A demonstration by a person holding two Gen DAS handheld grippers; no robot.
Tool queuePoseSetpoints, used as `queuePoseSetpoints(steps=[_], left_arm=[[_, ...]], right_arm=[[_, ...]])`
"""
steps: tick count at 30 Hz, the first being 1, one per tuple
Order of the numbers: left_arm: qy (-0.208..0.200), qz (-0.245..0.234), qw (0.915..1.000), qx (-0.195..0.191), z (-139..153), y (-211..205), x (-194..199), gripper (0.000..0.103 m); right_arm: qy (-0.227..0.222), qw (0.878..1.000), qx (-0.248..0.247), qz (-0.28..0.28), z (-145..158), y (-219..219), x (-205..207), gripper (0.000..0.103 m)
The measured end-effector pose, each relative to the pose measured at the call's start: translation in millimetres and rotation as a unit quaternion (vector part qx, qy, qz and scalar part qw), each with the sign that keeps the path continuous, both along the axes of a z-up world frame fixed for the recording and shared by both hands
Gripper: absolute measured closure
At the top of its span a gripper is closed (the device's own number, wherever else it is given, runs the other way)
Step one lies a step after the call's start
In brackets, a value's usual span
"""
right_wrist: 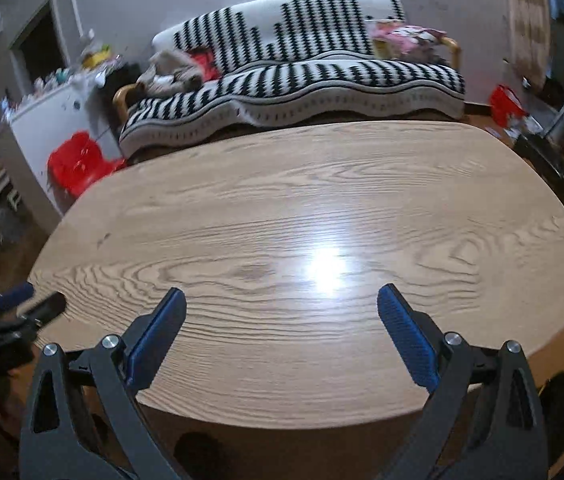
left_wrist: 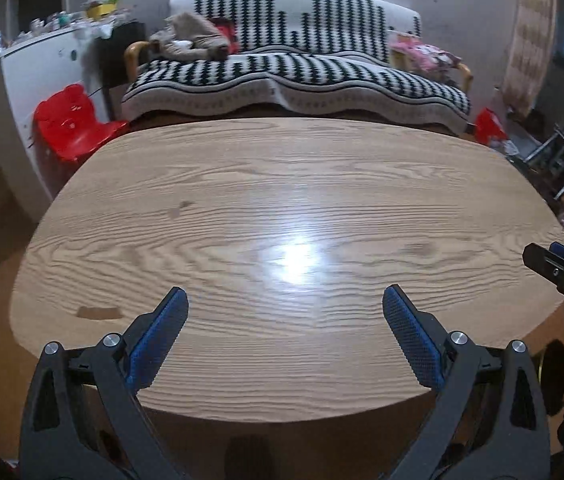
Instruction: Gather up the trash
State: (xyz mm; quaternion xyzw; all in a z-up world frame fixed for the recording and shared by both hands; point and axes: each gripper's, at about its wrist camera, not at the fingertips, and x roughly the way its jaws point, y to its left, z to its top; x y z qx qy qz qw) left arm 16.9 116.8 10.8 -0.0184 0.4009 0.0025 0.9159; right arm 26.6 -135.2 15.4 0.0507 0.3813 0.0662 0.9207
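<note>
- The left tongs (left_wrist: 285, 298) are hanging over the near edge of the surface (left_wrist: 242, 208), their blue-padded fingers (left_wrist: 162, 340) standing wide apart with nothing between them.
- The right tongs (right_wrist: 282, 298) are hovering over the same near edge, gaping just as wide, and nothing is sitting between their blue pads (right_wrist: 405, 336).
- Each pair is showing at the side of the other's view, so the two are hanging side by side, well apart and not touching.
- The surface is showing as a rounded top of pale wood with strong dark grain, and a bright patch of light is glaring off its middle.
- No piece of trash is showing on the wood in either view; only a small darker mark (left_wrist: 98, 312) is lying near its left edge, and whether that is a scrap or a stain I cannot tell.
- Beyond the far edge, a sofa (left_wrist: 301, 76) in a black-and-white zigzag cover is facing the surface, with crumpled clothes (left_wrist: 190, 36) lying at its left end and pink things (left_wrist: 421, 52) at its right.
- A red plastic chair (left_wrist: 74, 120) is standing left of the sofa, beside a white cabinet (left_wrist: 42, 68) with clutter on top.
</note>
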Motion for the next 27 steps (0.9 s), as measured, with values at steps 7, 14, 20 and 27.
queuePoseSetpoints(steps=[7,14,20,27], left_arm=[[0.004,0.013,0.9998,0.011,-2.3,28.7,13.6,0.008],[0.015,0.006,0.9996,0.024,-16.9,29.4,26.4,0.008],[0.019,0.011,0.9997,0.013,-19.9,32.4,29.4,0.008],[0.019,0.018,0.9997,0.005,-18.2,36.6,29.3,0.008]], right_arm=[[-0.001,0.999,-0.043,0.003,-22.4,25.9,18.2,0.010],[0.004,0.998,-0.060,0.000,-38.6,34.0,20.2,0.010],[0.005,0.998,-0.057,-0.019,-43.4,32.2,25.0,0.010],[0.014,0.998,-0.059,-0.019,-46.6,32.7,28.2,0.010]])
